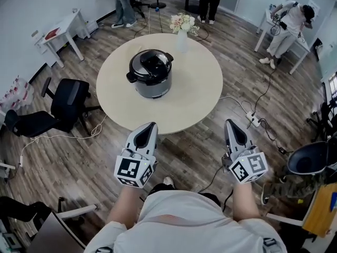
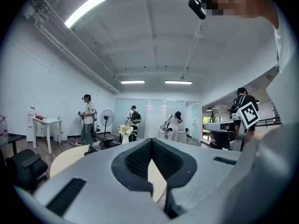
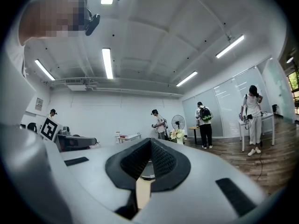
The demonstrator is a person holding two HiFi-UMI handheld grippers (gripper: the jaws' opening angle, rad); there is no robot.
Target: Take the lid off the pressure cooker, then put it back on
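The pressure cooker [image 1: 151, 74], silver with its black lid [image 1: 150, 64] on top, stands left of centre on the round beige table [image 1: 200, 88]. Both grippers hover over the floor just short of the table's near edge, pointing level toward it. My left gripper [image 1: 151, 126] is shut and empty, and my right gripper [image 1: 232, 124] is likewise shut with nothing in it. In the left gripper view the cooker [image 2: 103, 145] shows beyond my left gripper [image 2: 152, 142], to the left. A sliver of the cooker [image 3: 148, 171] peeks through my right gripper [image 3: 150, 142].
A vase of flowers [image 1: 182, 27] stands at the table's far edge. A black office chair [image 1: 67, 103] sits left of the table. Cables and a power strip [image 1: 253, 120] lie on the floor to the right. Several people stand at desks along the far walls.
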